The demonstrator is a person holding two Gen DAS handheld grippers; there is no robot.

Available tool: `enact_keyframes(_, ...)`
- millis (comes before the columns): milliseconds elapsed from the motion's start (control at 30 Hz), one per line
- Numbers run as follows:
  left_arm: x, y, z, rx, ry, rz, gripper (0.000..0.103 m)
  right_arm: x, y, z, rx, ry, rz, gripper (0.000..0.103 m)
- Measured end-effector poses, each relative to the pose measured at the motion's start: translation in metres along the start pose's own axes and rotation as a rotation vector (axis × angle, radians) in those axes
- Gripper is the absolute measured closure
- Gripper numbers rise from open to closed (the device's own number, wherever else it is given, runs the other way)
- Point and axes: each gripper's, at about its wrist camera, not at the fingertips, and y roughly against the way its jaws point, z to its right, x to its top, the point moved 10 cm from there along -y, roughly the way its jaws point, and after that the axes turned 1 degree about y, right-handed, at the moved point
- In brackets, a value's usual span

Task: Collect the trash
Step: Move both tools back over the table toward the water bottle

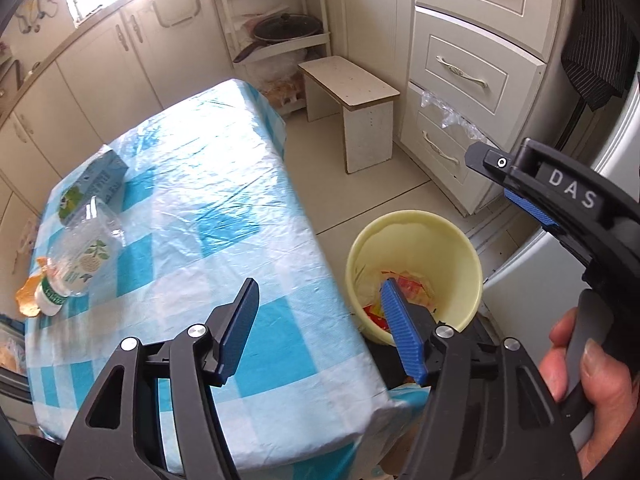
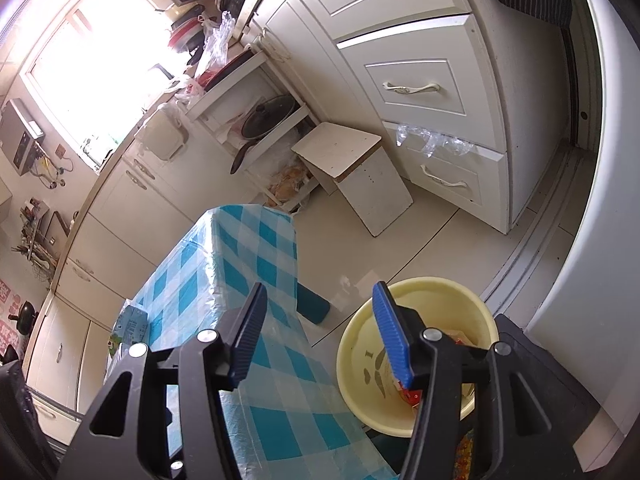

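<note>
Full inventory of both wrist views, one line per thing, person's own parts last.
Clear plastic bottle: 1, green cap, lying at table's far left.
Blue-white carton: 1, on table behind bottle.
Orange wrapper scrap: 1, at table edge by bottle cap.
Pale yellow bin: 1, on floor right of table, red-yellow wrappers inside.
Blue-white checked tablecloth: 1, covers table.
White stool: 1, by drawers.
Black pan: 1, on white shelf.
Left gripper: black, blue pads, open, empty.
Right gripper: same, open, empty.
Hand: 1, on right gripper's handle.
</note>
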Motion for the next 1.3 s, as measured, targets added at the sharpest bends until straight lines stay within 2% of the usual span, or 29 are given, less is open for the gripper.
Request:
enact_keyframes(267,-0.011,0.027,-0.042,0.043,0.043,0.032,0.04,-0.012,0.002,-0.038,0.05,0.088,-0.004,0.049)
enact_keyframes(667,-0.042,0.06,-0.147,0.156,0.183,0.065,0.034,-0.055,-0.001,-0.126,0.169,0.299,-0.064,0.049)
enact_keyframes(767,-0.053,0.059,-0.173,0.17,0.237,0.056,0.033,-0.069,-0.001,-0.149,0.197,0.356,-0.083,0.045)
enact_keyframes(833,-0.061,0.057,-0.191,0.175,0.282,0.045,0.033,-0.079,-0.004,-0.164,0.213,0.393,-0.096,0.044)
enact_keyframes(1133,-0.116,0.049,-0.308,0.208,0.624,-0.018,0.033,-0.126,-0.014,-0.22,0.274,0.515,-0.165,0.043)
enact_keyframes(1300,-0.136,0.054,-0.349,0.241,0.727,-0.015,0.033,-0.151,-0.019,-0.244,0.297,0.565,-0.203,0.042)
